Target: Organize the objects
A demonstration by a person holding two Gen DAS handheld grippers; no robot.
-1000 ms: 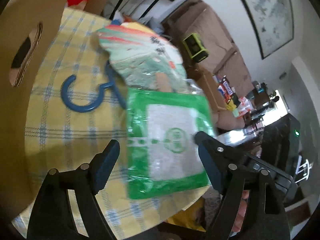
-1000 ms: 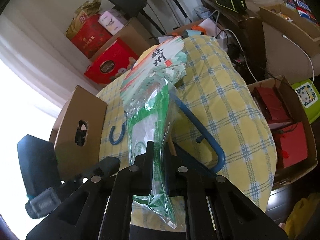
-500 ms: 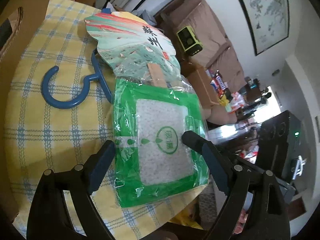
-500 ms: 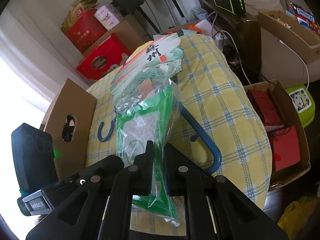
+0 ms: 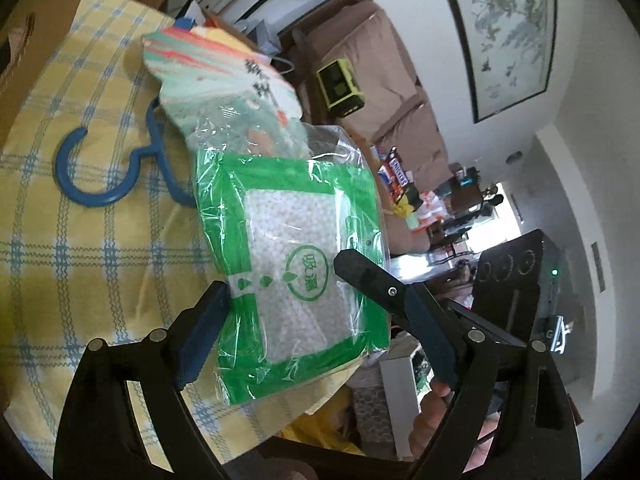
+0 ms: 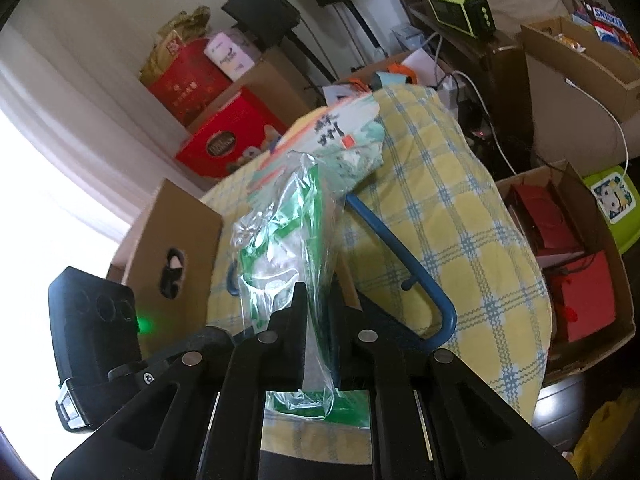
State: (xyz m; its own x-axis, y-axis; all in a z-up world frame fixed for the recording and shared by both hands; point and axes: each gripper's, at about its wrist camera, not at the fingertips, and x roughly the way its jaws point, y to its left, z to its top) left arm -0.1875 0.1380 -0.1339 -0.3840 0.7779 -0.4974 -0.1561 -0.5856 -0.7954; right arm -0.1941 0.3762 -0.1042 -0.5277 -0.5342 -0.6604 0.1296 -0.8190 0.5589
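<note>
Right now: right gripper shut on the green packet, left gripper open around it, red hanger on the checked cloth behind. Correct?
One error: the hanger is blue, not red, as the left wrist view shows. The rest holds: right gripper shut on the green packet, left gripper open around it, checked cloth underneath.

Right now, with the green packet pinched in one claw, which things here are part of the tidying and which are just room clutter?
In the job:
- green packet of white beads, pinched in the shut right claw
- open left claw around it
- paper fan
- blue hanger
- cardboard box on the checked cloth

Lying about:
- red gift boxes
- green radio
- sofa
- framed picture
</note>
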